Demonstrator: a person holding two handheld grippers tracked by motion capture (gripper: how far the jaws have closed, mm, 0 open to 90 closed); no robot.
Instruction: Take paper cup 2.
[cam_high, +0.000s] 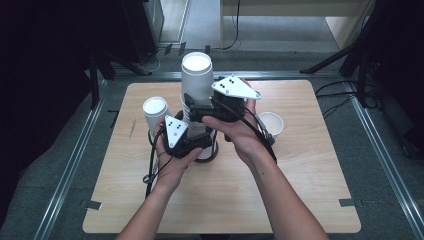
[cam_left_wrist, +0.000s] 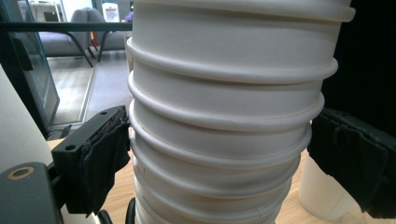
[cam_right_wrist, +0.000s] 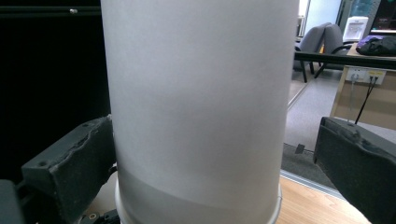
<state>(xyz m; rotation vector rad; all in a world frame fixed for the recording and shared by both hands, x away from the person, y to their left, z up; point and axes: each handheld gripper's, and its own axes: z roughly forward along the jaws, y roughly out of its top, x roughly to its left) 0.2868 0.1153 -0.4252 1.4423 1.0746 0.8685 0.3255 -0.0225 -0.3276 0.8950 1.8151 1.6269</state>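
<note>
On the table (cam_high: 300, 190), a cup stack (cam_high: 196, 80) stands between two cups (cam_high: 155, 112) (cam_high: 271, 123)

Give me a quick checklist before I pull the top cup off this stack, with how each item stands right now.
1. Left gripper around the lower stack: ok, ribbed rims sit between its jaws.
2. Left jaws clamped on the stack: not ok, one pad touches, the other stands clear.
3. Right gripper around the top cup: ok, its smooth wall sits between the jaws.
4. Right jaws clamped: not ok, a gap shows on one side.
5. Stack upright on the table: ok in the high view.
6. Neighbours clear: cannot tell for the second stack close by; the single cup stands apart.
</note>
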